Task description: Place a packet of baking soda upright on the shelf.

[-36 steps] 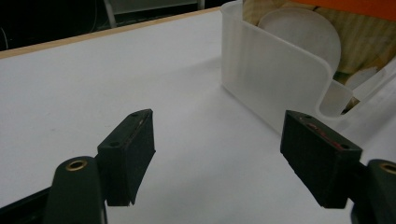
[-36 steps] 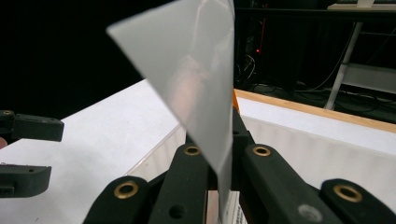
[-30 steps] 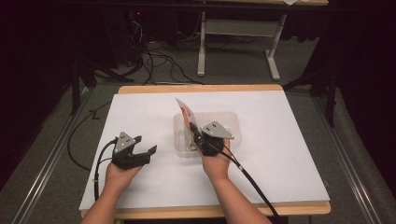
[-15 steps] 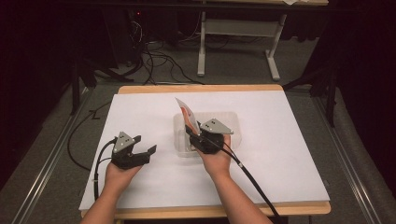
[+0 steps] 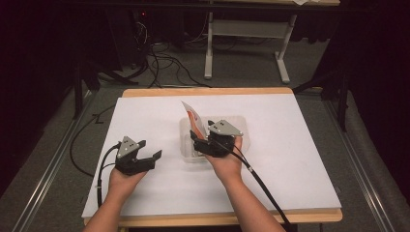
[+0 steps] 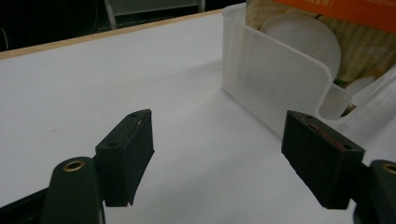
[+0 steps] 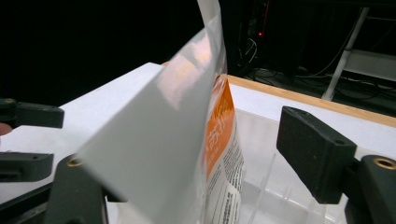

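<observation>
A clear plastic bin (image 5: 241, 126) sits mid-table. A white and orange packet (image 5: 192, 113) stands tilted in its left end. My right gripper (image 5: 196, 140) hovers at the bin's near left corner; its jaws have just been opening. In the right gripper view the packet (image 7: 187, 121) stands between the jaws of this gripper (image 7: 205, 168) and hides the left jaw, while the right pad (image 7: 313, 151) is well clear of it. My left gripper (image 5: 147, 151) rests open on the white table, left of the bin. From its own camera, the left gripper (image 6: 224, 154) holds nothing and faces the bin wall (image 6: 266, 79).
The white tabletop (image 5: 300, 159) has a wooden edge at front and back. A cable (image 5: 261, 186) trails from the right gripper toward the front edge. Beyond the table, the dark floor carries cables and a metal stand (image 5: 246, 34).
The right gripper's jaws have spread apart around the packet, which stays standing in the bin. The left hand has not moved.
</observation>
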The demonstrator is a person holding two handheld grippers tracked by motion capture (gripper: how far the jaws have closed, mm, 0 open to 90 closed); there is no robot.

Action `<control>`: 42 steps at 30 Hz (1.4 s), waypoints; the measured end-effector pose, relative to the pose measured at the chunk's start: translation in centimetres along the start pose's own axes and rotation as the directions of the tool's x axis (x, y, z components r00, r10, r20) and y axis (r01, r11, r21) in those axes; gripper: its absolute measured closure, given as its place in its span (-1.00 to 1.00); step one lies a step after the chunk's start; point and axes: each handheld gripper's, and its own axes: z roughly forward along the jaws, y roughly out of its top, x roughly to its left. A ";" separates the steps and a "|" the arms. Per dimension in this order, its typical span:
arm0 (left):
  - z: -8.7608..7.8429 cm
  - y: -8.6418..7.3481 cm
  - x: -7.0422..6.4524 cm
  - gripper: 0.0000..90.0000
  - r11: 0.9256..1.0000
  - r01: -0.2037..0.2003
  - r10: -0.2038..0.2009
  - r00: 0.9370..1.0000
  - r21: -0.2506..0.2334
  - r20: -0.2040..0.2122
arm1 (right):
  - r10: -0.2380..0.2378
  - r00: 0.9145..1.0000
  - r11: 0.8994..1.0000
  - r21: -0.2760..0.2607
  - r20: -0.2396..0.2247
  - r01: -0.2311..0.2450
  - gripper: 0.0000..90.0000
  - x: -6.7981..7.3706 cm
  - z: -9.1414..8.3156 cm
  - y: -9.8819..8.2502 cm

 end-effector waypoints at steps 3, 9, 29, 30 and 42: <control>0.0 0.0 0.0 -0.43 1.000 -0.002 0.002 1.000 0.000 0.001 | 0.002 1.000 1.000 -0.001 -0.018 -0.002 -0.41 0.1 -0.6 0.0; 0.0 0.0 0.2 -0.43 1.000 0.000 0.000 1.000 -0.002 -0.001 | -0.005 0.999 1.000 0.016 -0.048 0.006 -0.41 0.1 -2.7 -0.7; 0.3 -0.1 0.0 -0.44 1.000 -0.004 0.005 1.000 0.028 -0.007 | 0.010 0.990 0.999 0.030 0.138 -0.014 -0.41 -9.4 -13.9 -4.2; 0.3 -0.2 0.0 -0.45 0.999 -0.008 0.008 1.000 0.031 -0.008 | 0.018 0.986 0.999 0.037 0.169 -0.024 -0.42 -10.5 -14.5 -4.5; 1.0 -0.3 -0.4 -0.48 0.998 -0.005 0.007 1.000 0.067 -0.027 | 0.179 0.920 0.975 0.060 0.348 -0.213 -0.35 -18.8 -17.9 -10.9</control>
